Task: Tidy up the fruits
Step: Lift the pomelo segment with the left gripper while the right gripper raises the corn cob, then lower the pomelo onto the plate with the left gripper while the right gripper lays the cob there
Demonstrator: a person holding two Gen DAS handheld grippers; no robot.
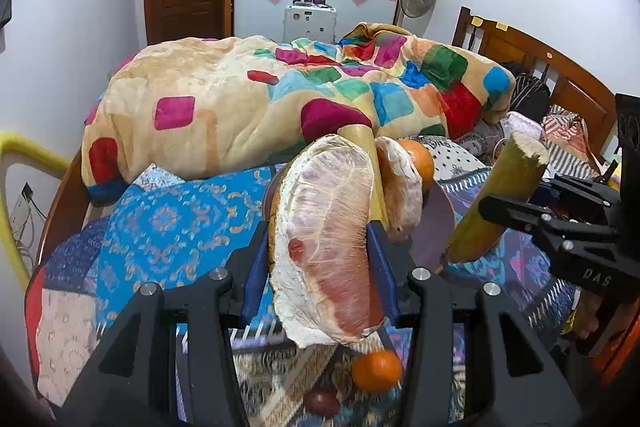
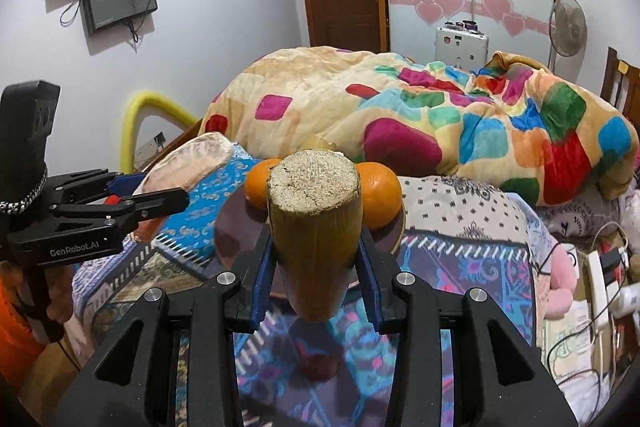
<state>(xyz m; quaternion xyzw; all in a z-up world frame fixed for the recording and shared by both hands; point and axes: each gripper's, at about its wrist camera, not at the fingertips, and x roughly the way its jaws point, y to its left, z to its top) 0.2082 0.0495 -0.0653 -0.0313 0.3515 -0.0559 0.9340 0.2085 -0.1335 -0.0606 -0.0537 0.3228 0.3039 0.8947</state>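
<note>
My left gripper [image 1: 318, 255] is shut on a large peeled pomelo segment [image 1: 328, 239] and holds it above the bed. My right gripper [image 2: 316, 263] is shut on a short piece of sugarcane [image 2: 314, 223]; the cane also shows in the left wrist view [image 1: 496, 199]. A dark plate [image 2: 236, 227] on the bed holds two oranges [image 2: 378, 195] behind the cane. In the left wrist view another pomelo piece [image 1: 400, 187] and an orange [image 1: 418, 157] sit on that plate [image 1: 438, 223]. A loose orange [image 1: 376, 371] and a dark red fruit [image 1: 322, 403] lie on the bedcover below.
A crumpled patchwork blanket [image 1: 280, 95] fills the far side of the bed. The wooden headboard [image 1: 560, 75] is at the right. Cables and a power strip [image 2: 600, 287] lie at the right edge. A fan [image 2: 568, 27] stands by the wardrobe.
</note>
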